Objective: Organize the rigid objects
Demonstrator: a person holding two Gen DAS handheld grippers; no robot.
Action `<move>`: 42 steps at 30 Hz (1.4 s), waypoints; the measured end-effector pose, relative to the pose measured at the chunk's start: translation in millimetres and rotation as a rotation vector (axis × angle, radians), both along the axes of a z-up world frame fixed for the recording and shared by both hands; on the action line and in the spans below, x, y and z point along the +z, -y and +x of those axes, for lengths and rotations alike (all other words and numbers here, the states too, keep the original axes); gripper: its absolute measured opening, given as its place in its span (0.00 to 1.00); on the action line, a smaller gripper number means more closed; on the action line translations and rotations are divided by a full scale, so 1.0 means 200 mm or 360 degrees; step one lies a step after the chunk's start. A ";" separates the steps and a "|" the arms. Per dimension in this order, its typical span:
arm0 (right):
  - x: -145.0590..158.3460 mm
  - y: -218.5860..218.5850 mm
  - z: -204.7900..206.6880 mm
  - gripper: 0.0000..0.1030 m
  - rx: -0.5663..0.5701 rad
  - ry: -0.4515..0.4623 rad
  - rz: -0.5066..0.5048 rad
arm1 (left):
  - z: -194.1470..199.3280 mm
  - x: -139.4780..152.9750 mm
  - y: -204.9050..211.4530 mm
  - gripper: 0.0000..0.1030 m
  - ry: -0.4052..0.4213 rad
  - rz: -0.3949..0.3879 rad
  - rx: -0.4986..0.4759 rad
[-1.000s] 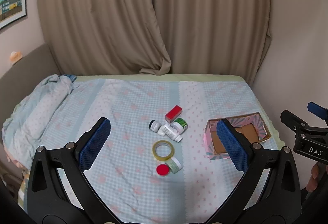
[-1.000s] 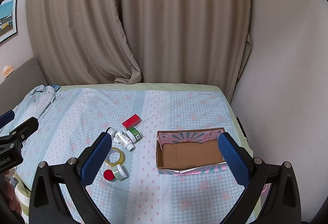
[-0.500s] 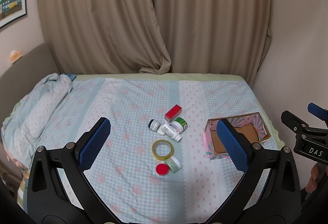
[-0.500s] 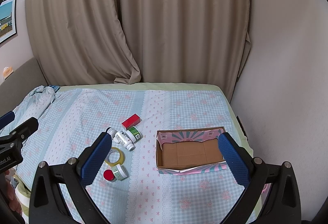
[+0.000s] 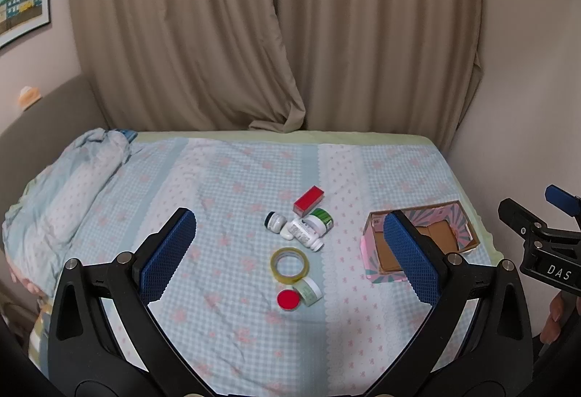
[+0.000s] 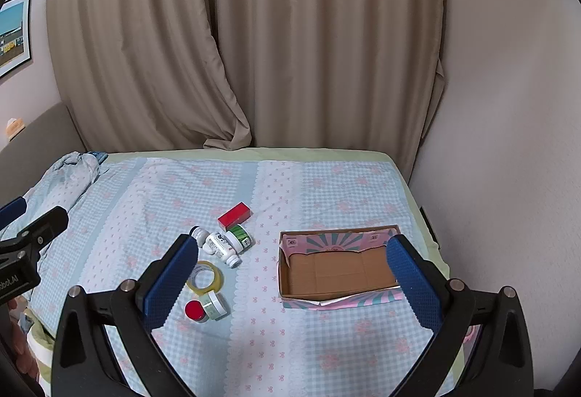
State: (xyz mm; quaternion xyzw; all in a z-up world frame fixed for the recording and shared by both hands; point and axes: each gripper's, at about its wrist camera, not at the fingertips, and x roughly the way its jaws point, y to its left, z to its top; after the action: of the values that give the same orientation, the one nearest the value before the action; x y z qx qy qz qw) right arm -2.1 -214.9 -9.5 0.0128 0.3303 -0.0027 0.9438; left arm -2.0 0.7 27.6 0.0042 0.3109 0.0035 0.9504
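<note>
Both grippers hover above the bed [image 5: 225, 179], fingers spread wide, holding nothing: left gripper [image 5: 290, 252], right gripper [image 6: 290, 273]. In the left view, the small things cluster mid-bed: red box [image 5: 308, 201] at 12 o'clock, bottles [image 5: 303, 228] just below, tape [image 5: 289, 261] at centre, two jars [image 5: 296, 295] at 6. The empty carton [image 6: 337, 270] sits well apart at 3 o'clock. The bottles touch one another, so gripping one may roll its neighbours; the soft quilt [image 5: 65, 201] could let things tip
</note>
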 end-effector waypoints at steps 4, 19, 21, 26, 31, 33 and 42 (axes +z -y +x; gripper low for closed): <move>0.00 0.00 0.00 1.00 -0.0001 0.0001 0.0001 | -0.01 0.00 0.00 0.99 0.0001 -0.0003 0.0003; -0.01 0.00 -0.01 1.00 0.0000 0.0002 0.0008 | -0.02 -0.01 -0.01 0.99 -0.0011 -0.0014 0.0007; -0.01 -0.01 -0.01 1.00 -0.0001 -0.0004 0.0012 | -0.01 -0.01 -0.01 0.99 -0.0024 -0.0015 0.0013; -0.02 -0.02 0.02 1.00 0.0031 -0.0068 0.0048 | 0.03 -0.01 -0.08 1.00 -0.0048 0.0017 0.0043; -0.09 -0.09 0.09 1.00 0.0046 -0.0115 0.0022 | 0.15 -0.10 -0.26 1.00 -0.0090 0.0046 0.0051; -0.15 -0.14 0.12 1.00 0.0015 -0.0153 0.0055 | 0.22 -0.16 -0.36 1.00 -0.0141 0.0026 0.0009; -0.43 -0.47 0.26 1.00 -0.0122 -0.0318 0.0180 | 0.67 -0.43 -0.76 0.99 -0.0325 0.0040 -0.0291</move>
State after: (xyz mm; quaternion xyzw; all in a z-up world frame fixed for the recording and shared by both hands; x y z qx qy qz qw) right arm 49.9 -120.4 -96.0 0.0783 0.4217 -0.0214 0.9031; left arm 132.6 152.6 -58.3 0.0447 0.4043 -0.0796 0.9100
